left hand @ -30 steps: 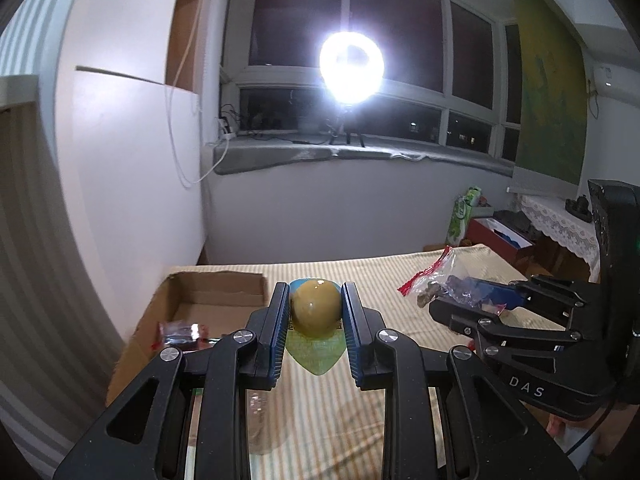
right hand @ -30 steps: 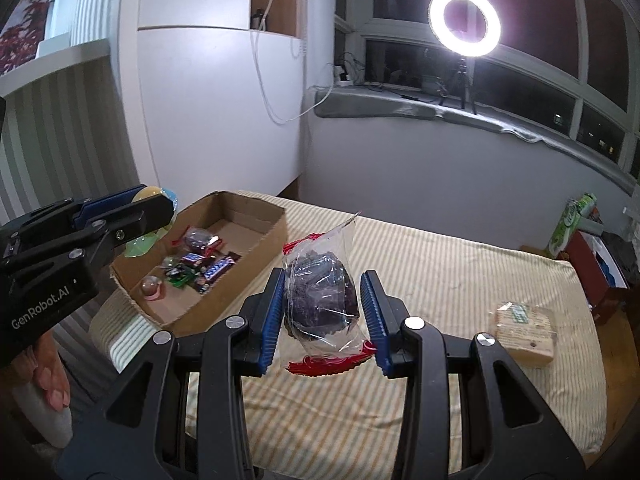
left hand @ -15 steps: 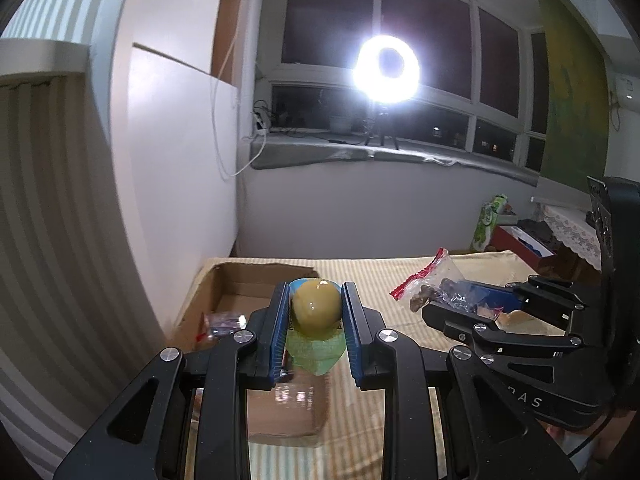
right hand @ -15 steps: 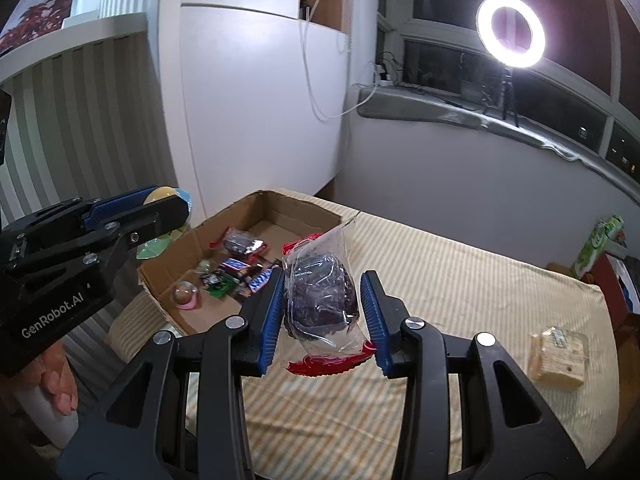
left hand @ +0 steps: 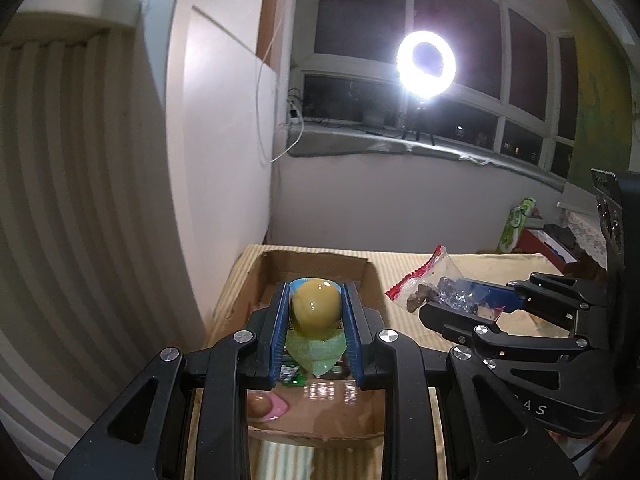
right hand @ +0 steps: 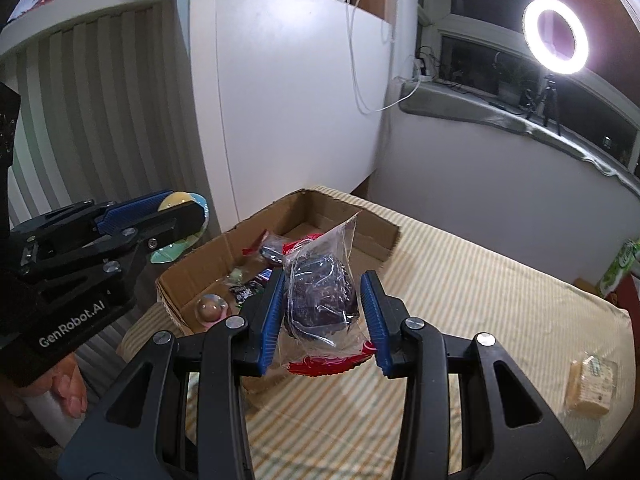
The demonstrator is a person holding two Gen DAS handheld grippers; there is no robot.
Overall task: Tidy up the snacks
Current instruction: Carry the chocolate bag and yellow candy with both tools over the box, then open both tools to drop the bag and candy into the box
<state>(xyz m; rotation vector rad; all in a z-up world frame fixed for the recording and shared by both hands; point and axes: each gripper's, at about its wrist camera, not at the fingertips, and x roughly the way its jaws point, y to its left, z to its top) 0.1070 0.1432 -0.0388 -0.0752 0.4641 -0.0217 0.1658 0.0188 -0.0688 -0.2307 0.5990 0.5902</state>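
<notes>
My left gripper [left hand: 316,308] is shut on a yellow-domed jelly cup [left hand: 316,310] with a green lid, held above the near end of the open cardboard box [left hand: 320,258]. The cup also shows in the right wrist view [right hand: 176,202]. My right gripper [right hand: 325,316] is shut on a clear zip bag of dark snacks [right hand: 320,294] with a red seal, held in the air just right of the box [right hand: 376,232]. The box holds several wrapped snacks and a pink-lidded jelly cup [right hand: 211,309].
The box stands at the left end of a table with a striped cloth [right hand: 480,280], close to a white wall panel [right hand: 288,100]. A wrapped beige snack block [right hand: 591,380] lies at the table's right. A ring light [right hand: 555,42] shines by the window.
Both grippers moved left toward the box with their loads. The left gripper now hangs over the box's near end; the right one has come up beside the box.
</notes>
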